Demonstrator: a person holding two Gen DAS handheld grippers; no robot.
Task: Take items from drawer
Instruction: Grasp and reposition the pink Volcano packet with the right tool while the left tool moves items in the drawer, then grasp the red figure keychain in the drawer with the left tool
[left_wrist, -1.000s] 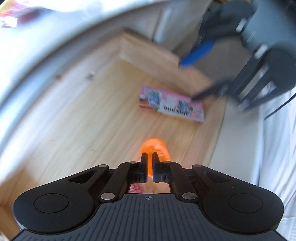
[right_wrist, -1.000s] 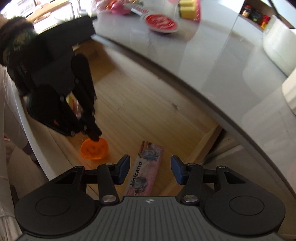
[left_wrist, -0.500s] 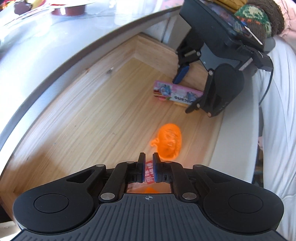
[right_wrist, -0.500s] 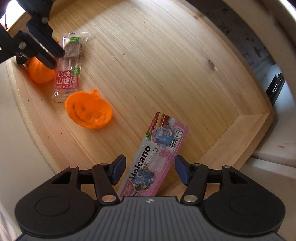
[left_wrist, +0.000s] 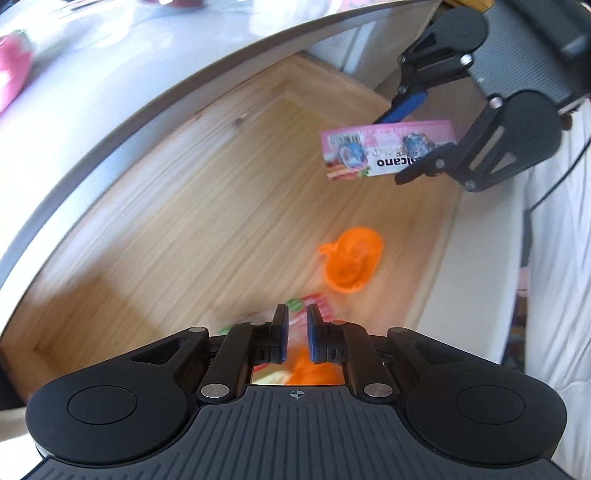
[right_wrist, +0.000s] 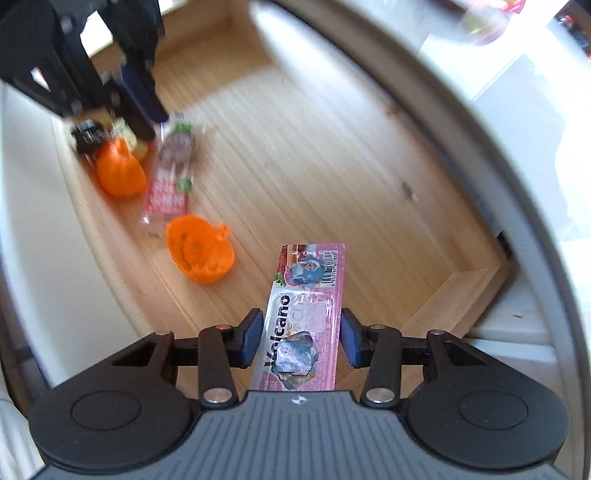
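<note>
A pink Volcano packet hangs above the floor of the wooden drawer, with my right gripper shut across its width. The left wrist view shows the same packet in the air, pinched by the right gripper. My left gripper is almost shut, a narrow gap between its pads and nothing in it. It hovers over a blurred red snack packet, also visible as the red snack packet. An orange pumpkin cup lies on the drawer floor.
A second orange pumpkin lies in the drawer's near corner under the left gripper. The grey countertop overhangs the drawer's back. The white drawer front borders the person's side, where white clothing shows.
The right gripper has shut on the pink packet and lifted it off the drawer floor. The left gripper has pulled back over the red packet, its pads slightly wider apart.
</note>
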